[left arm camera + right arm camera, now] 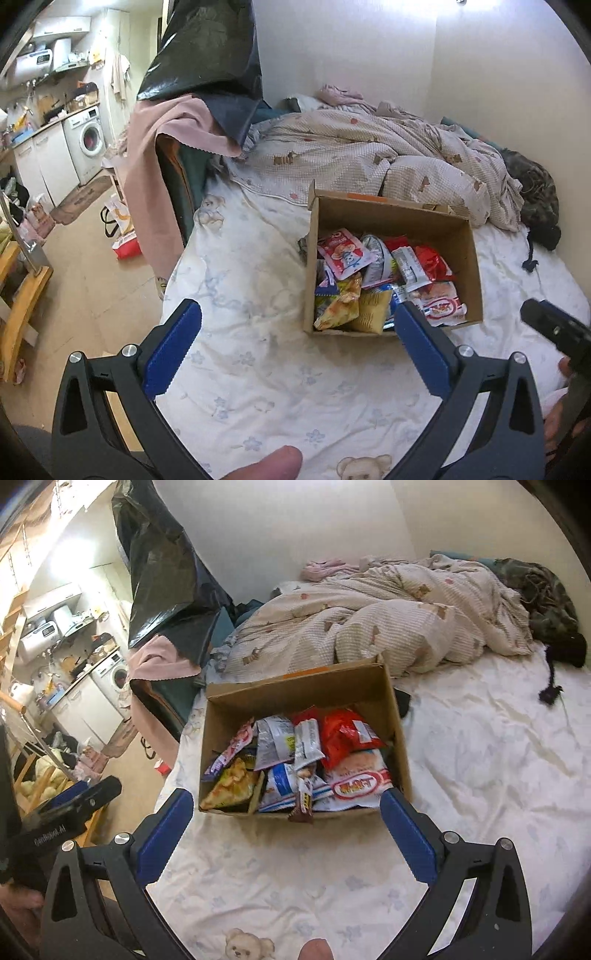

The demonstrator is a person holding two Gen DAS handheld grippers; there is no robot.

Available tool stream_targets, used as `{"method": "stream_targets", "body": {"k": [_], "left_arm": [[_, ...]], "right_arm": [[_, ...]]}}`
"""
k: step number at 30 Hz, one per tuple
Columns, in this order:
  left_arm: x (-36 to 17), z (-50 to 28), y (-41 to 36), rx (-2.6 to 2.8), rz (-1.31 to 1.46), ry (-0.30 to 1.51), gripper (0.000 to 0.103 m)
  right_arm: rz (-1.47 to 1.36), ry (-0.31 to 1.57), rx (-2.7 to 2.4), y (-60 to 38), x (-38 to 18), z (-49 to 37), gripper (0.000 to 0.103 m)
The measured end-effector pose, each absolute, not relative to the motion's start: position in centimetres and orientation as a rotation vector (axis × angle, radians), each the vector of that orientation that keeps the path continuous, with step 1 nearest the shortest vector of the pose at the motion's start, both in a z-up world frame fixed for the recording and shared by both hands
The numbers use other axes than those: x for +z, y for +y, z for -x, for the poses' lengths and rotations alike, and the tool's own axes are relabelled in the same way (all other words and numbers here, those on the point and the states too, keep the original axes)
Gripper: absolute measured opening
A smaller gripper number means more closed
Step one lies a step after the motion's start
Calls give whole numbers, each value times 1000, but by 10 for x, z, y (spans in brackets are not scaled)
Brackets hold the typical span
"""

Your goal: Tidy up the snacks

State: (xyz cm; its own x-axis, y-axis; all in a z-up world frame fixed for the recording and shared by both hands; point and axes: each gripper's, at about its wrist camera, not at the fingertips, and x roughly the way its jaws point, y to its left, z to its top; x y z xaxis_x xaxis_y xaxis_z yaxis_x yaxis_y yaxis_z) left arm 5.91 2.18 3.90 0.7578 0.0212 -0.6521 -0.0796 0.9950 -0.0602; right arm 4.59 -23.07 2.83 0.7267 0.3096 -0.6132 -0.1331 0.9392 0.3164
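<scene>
The cardboard box (306, 690) of snack packets (295, 760) is sitting on the bed sheet (480, 775), just beyond both grippers. The right gripper (284, 834) is facing it squarely, jaws standing wide and empty. The left gripper (295, 343), equally wide and empty, is seeing it off to its right, so the right hand is looking better placed.

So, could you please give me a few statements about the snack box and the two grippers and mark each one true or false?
1. The cardboard box sits on the bed sheet. True.
2. The box is empty. False: it holds many snack packets, among them a red bag.
3. The left gripper holds a packet. False: its jaws stand open with nothing between them.
4. The right gripper is open and empty. True.
5. A rumpled quilt lies behind the box. True.
</scene>
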Motion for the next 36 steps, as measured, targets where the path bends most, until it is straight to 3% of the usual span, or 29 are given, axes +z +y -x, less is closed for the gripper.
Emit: {"method": "stream_targets", "body": {"k": [36], "left_arm": [[24, -46, 21, 46, 119, 706, 103]], "right_arm": [[-135, 638, 133, -214, 19, -30, 103]]}}
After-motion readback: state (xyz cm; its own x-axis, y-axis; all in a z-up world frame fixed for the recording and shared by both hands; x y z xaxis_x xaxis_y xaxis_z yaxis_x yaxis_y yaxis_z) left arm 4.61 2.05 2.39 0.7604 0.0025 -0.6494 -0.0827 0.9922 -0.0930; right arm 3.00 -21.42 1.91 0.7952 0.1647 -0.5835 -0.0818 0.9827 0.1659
